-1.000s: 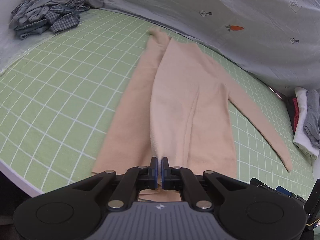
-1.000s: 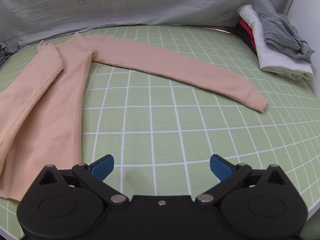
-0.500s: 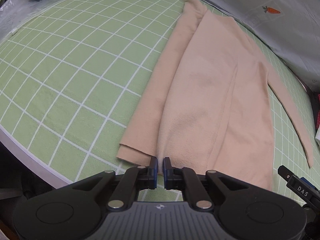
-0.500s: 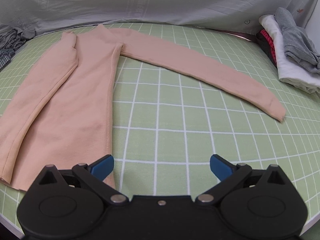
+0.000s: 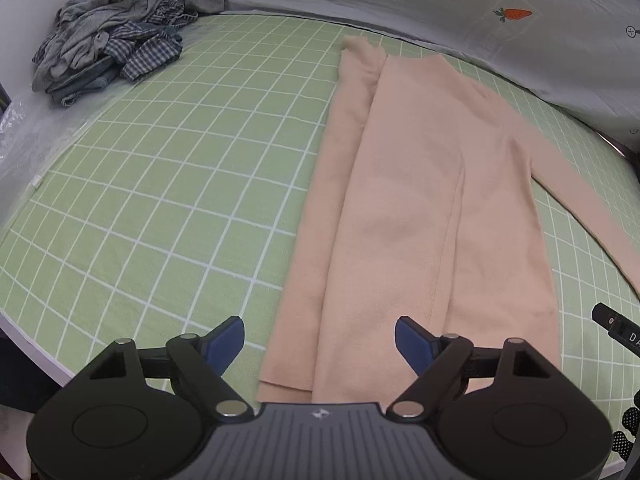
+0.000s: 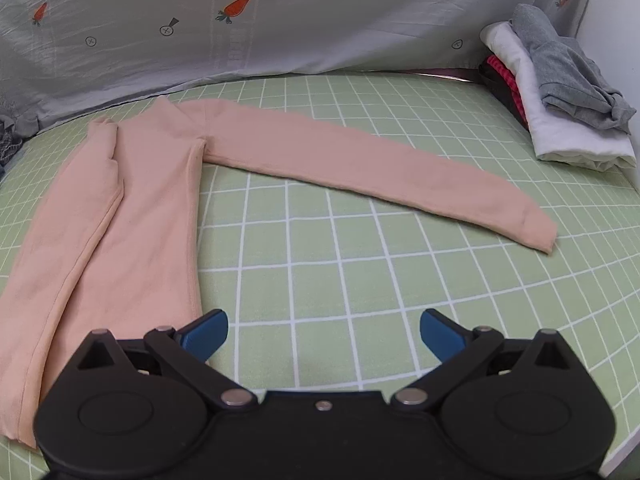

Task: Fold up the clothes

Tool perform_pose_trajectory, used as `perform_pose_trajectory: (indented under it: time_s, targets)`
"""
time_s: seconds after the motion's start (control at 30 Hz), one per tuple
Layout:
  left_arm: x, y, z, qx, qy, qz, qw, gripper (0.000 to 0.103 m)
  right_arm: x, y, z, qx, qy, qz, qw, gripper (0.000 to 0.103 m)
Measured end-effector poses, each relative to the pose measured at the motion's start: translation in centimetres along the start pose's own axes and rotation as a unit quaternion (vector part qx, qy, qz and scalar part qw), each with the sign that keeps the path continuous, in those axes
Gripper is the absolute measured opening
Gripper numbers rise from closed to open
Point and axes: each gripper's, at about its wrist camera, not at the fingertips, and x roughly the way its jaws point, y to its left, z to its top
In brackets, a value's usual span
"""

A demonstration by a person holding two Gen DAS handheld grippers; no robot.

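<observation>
**Pink top lies half folded on the green table**

The pink top point(image 5: 420, 208) lies flat on the green checked table point(image 5: 160, 200). One side is folded over the middle. The other sleeve point(image 6: 360, 164) sticks out flat to the side. In the left view, the end of that sleeve is cut off at the edge of the picture, and the bottom edge of the top is hidden behind the left tool point(image 5: 319, 340).

The left tool has just been opening. Its blue tips stand wide apart over the bottom of the top and hold nothing. The right tool point(image 6: 323, 334) is wide open too, over bare table.

A grey sheet point(image 6: 280, 32) at the back has carrots on it and the words "LOOK HERE". A messy pile of clothes point(image 5: 108, 52) sits in one far corner. A folded stack point(image 6: 560, 100) sits in the other.
</observation>
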Motion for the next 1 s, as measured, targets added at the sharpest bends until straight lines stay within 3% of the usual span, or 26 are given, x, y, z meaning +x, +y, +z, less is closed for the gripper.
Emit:
perform_pose_trajectory:
  time_s: [0.43,0.53,0.67,0.8,1.0]
  targets:
    - [3.9,-3.0,5.4,0.026,0.009,0.001,0.9996,0.086,3.7,-4.6,3.0,0.093,0.013,-0.048,0.994,0.103]
    - [5.3,-3.2,7.1,0.023,0.007,0.004,0.9997,0.086,5.6,-7.0,4.5,0.150,0.013,-0.088,0.985,0.103]
    - [7.0,-3.5,9.5,0.010,0.006,0.019,0.9998,0.086,8.0,-11.1,6.3,0.233,0.007,-0.143,0.962,0.103]
    - [8.5,-3.9,10.8,0.016,0.010,0.038,0.9991,0.086,9.7,-13.9,7.1,0.255,0.011,-0.181,0.950,0.103]
    - [10.3,-4.3,11.7,0.017,0.019,0.050,0.9984,0.086,11.1,-16.7,6.5,0.269,0.022,-0.195,0.943,0.103]
